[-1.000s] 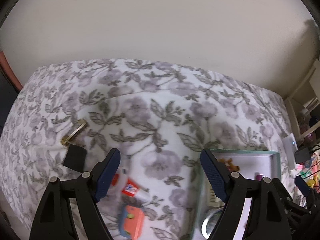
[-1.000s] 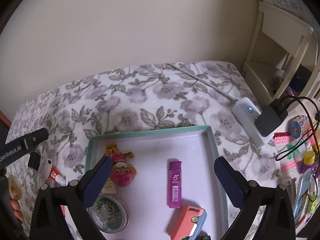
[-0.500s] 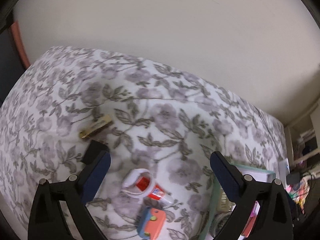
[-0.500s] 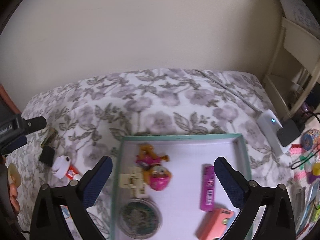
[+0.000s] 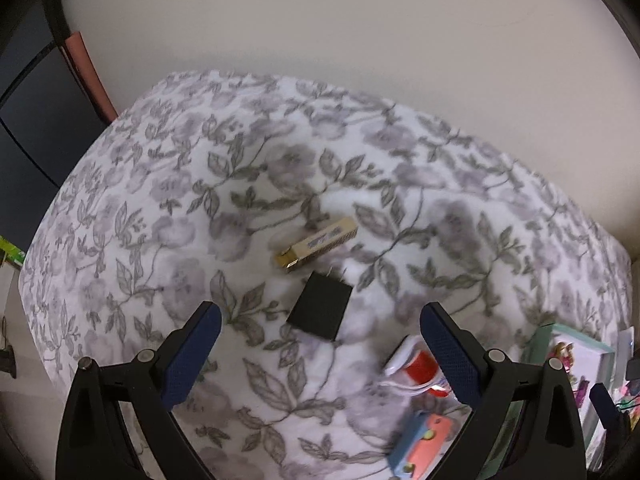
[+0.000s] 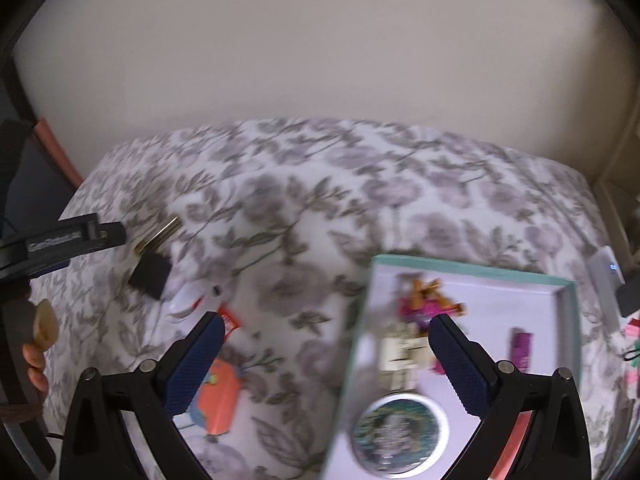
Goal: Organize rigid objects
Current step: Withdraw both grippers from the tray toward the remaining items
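On the floral bedspread lie a black plug adapter (image 5: 320, 312), a gold harmonica-like bar (image 5: 316, 244), a white-and-red glue tube (image 5: 416, 368) and an orange-and-blue toy (image 5: 420, 440). My left gripper (image 5: 318, 340) is open and empty, just short of the black adapter. My right gripper (image 6: 326, 356) is open and empty, above the left edge of the teal-rimmed tray (image 6: 472, 270). The tray holds a pink figure (image 6: 424, 300), a cream block toy (image 6: 404, 354), a round tin (image 6: 400, 436) and a purple lighter (image 6: 520, 350). The adapter (image 6: 150, 274) and orange toy (image 6: 218, 400) show left of the tray.
A beige wall (image 5: 320, 20) stands behind the bed. A dark panel with a reddish edge (image 5: 86, 64) is at the far left. A white power strip (image 6: 606, 280) with a black plug lies right of the tray. The left gripper's arm (image 6: 60, 240) reaches in from the left.
Both grippers have swung left. The black adapter and gold bar now sit centred ahead of the left gripper. The tray has shifted right in the right wrist view.
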